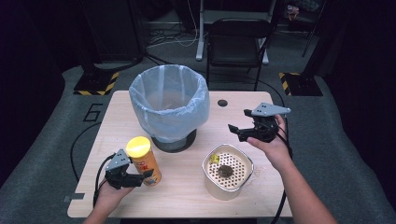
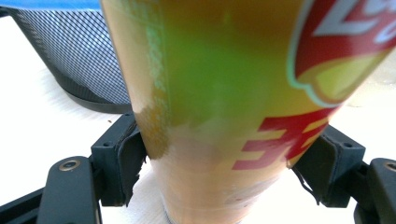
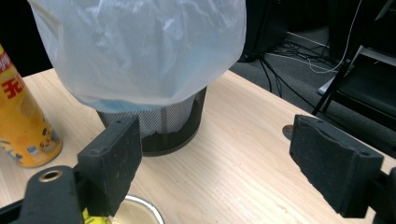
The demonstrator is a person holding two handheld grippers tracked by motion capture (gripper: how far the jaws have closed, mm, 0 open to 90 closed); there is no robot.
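**Can upright in the left grip**

The can (image 1: 145, 160) stands upright on the bench (image 1: 187, 196), its long axis vertical and its yellow lid facing up, near the front left corner. The left gripper (image 1: 140, 177) comes at it from the left, level with the lower half of the can, and its fingers (image 2: 122, 154) pinch the can from both sides, the pads touching the wall.

The left gripper view shows that contact up close, with red print on the orange wall, and the black mesh of the bin (image 2: 77, 60) behind. The high view shows the lid and the whole layout: the bin (image 1: 170, 105), lined with a pale blue bag, stands just behind the can, and a cream pot (image 1: 227, 171) with a perforated insert sits to the right, well apart from the can.

The right gripper (image 1: 239, 125) hangs above the bench behind the pot, its fingers (image 3: 114, 158) spread with nothing between them. The right gripper view shows the can (image 3: 23, 121) from the side, its base on the bench, and the bag draped over the bin's mesh.
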